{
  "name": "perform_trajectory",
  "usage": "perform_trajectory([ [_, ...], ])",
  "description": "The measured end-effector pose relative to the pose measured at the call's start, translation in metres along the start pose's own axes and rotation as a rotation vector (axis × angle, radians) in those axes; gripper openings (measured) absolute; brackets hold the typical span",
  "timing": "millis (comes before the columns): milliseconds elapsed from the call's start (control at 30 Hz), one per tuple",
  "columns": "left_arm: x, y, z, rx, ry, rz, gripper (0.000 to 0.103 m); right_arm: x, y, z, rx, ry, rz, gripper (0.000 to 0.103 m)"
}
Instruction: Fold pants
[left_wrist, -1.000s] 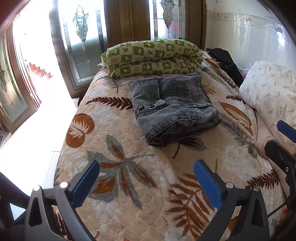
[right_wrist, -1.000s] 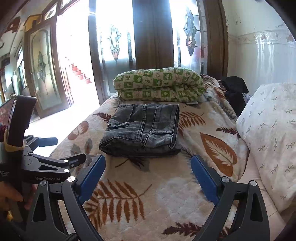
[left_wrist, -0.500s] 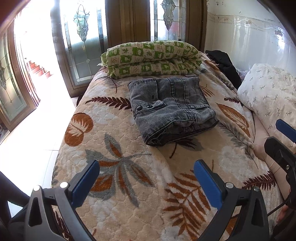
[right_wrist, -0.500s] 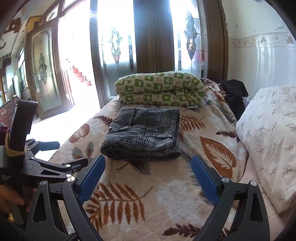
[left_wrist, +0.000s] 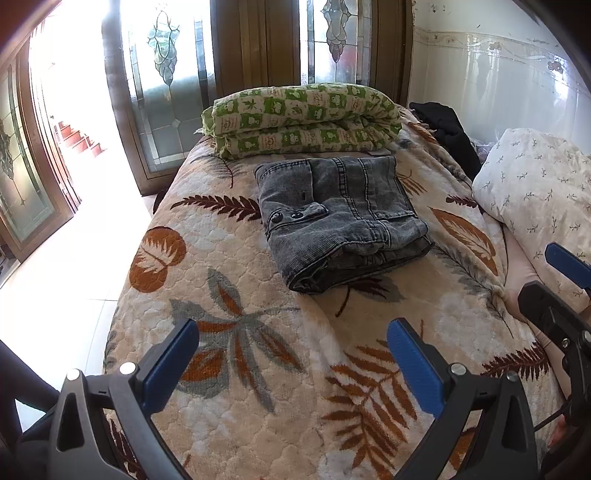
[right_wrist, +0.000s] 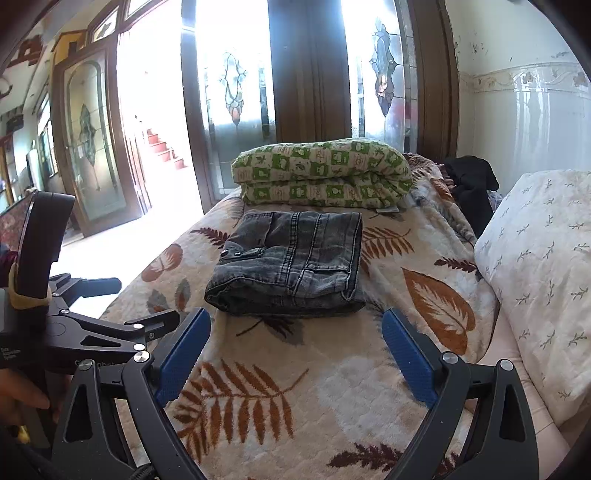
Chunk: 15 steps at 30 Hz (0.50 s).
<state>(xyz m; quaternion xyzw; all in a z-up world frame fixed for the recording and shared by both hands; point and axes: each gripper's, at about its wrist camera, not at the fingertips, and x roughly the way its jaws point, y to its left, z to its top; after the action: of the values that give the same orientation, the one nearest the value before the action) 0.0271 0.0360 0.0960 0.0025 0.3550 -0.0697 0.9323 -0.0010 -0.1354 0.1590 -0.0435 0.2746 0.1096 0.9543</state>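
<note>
pants (left_wrist: 340, 218): washed grey-black denim, dark snap buttons. bed blanket (left_wrist: 258, 354): cream, printed with rust-brown, maroon and grey leaves and ferns. folded quilt (left_wrist: 303, 118): green and white checks with small figures. pillow (right_wrist: 539, 266): white with small grey-green sprigs. gripper pads (right_wrist: 183, 356): blue on black frames.

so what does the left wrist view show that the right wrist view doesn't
Only the left wrist view shows the right gripper from the side, at the frame's right edge.

Only the right wrist view shows the left gripper from the side, a hand at its handle, and the arched glass door.

Both show the folded pants on the leaf-patterned blanket, the green checked quilt behind them, the white pillow, the black garment, and each camera's own gripper open.
</note>
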Motion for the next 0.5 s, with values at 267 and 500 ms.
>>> perform_trajectory([
  [267,-0.0059,0.0011,-0.0002,-0.008,-0.008,0.008,0.103,-0.0046,0.0016,0.0031,0.008,-0.009,0.018,0.095],
  [500,-0.0096,0.0019,0.0001,-0.013,-0.011,0.01,0.103,-0.009,0.0029,0.0054,0.011,-0.018,0.022,0.095],
])
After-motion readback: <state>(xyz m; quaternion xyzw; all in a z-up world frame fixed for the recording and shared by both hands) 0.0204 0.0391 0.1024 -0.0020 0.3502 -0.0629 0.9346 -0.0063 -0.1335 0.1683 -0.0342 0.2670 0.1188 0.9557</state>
